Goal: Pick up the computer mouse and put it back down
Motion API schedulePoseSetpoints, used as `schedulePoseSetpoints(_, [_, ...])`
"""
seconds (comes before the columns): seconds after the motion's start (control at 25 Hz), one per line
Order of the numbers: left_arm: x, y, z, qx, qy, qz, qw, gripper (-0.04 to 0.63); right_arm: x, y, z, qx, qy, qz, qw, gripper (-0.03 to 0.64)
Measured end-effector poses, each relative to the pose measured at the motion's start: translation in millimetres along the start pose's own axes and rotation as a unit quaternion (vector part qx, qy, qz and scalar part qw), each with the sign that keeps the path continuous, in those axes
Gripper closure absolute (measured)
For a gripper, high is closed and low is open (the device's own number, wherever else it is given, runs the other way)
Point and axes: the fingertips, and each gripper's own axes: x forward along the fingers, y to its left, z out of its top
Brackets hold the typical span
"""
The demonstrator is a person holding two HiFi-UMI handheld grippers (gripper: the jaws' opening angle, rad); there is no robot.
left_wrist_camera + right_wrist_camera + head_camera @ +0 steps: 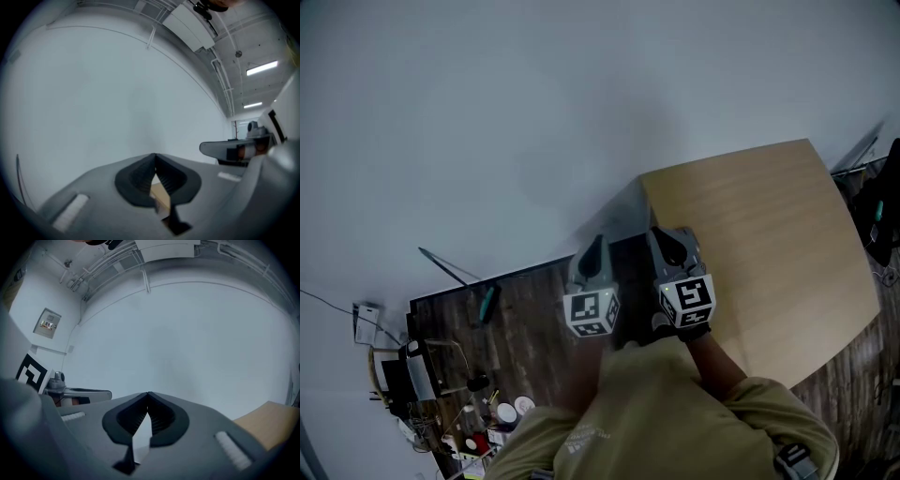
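Holding left hand-held gripper (596,244) and right hand-held gripper (666,239) level, jaws pressed together, empty; probably idle, no computer mouse visible on counter (769,234).

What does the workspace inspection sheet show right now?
Surface: wooden table, bare in the part in view.
Job's things: nothing seen.
Clutter: bottles and small items on the dark plank floor, lower left of the head view; none on the table.
Grippers: left hand-held gripper shut, empty; right hand-held gripper shut, empty; held side by side, touching nothing.
Cables: thin cable along the foot of the white wall, far left.
Surroundings: white wall ahead, ceiling lights in the left gripper view.
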Motion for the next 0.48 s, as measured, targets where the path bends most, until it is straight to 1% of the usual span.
schedulePoseSetpoints(0.12, [-13, 0, 1, -0.004, -0.006, 0.001, 1.0, 0.598, -7, 13, 7, -0.013, -0.018, -0.003, 1.0, 0.609])
schedulePoseSetpoints(0.24, [-19, -3, 3, -0.003, -0.013, 0.0, 0.9999, 0.598, -13, 14, 12, -0.023, -0.028, -0.015, 0.999, 0.609])
schedulePoseSetpoints(0.48, [-26, -9, 13, 0.002, -0.024, -0.009, 0.9997, 0.598, -21, 13, 15, -0.021, -0.032, -0.026, 0.999, 0.609])
